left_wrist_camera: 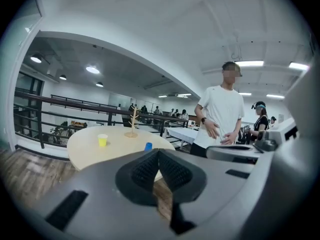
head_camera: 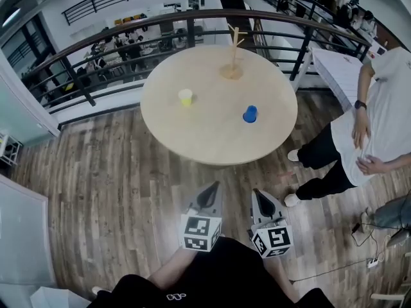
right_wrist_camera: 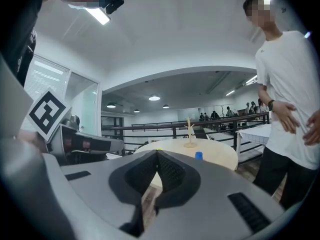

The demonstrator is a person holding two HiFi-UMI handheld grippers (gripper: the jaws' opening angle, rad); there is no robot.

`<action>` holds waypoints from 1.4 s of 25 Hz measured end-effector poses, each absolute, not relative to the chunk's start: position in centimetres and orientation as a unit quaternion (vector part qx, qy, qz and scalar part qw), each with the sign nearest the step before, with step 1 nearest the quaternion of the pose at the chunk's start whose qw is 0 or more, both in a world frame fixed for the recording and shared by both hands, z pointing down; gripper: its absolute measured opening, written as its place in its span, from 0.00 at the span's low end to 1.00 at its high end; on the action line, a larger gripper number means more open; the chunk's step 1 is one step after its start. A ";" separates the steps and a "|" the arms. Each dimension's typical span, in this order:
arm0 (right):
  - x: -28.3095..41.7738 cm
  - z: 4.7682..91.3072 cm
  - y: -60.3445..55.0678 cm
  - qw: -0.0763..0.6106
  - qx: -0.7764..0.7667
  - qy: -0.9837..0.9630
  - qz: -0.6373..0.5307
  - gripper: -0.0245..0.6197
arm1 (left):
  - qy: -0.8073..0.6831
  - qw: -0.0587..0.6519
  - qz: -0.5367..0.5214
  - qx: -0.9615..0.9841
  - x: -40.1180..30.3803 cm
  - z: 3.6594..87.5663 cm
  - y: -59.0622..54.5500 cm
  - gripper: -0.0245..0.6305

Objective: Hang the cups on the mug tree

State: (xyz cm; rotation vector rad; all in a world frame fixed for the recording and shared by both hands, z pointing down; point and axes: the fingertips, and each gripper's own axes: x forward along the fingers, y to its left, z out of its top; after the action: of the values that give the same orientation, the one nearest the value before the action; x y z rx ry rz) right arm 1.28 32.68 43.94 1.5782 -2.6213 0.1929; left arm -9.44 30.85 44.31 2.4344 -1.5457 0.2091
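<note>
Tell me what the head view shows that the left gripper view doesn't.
Head view only: the marker cubes and the shoes of the bystander in white. Left gripper view only: ceiling lights and a second bystander farther back. Both: the table, yellow cup, blue cup, mug tree and the bystander in white.

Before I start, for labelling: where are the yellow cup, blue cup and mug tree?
yellow cup (head_camera: 185,97): head view, on its body.
blue cup (head_camera: 250,114): head view, on its body.
mug tree (head_camera: 232,72): head view, on its round base.
</note>
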 end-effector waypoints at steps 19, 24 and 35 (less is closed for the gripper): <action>-1.6 44.3 30.6 0.055 0.462 -0.884 0.050 0.05 | -0.594 0.134 0.054 0.792 -14.1 44.1 30.1 0.06; -2.0 45.0 28.4 0.058 0.453 -0.888 0.054 0.05 | -0.611 0.142 0.056 0.777 -15.5 44.7 28.6 0.06; 2.5 45.5 17.5 0.057 0.490 -0.868 0.054 0.05 | -0.604 0.167 0.072 0.776 -13.3 47.7 17.9 0.06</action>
State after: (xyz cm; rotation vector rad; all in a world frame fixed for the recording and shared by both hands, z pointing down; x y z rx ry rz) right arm 2.45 17.50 45.45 1.4875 -2.6327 0.1630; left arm -13.34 17.87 47.67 2.2098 -1.7182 0.2042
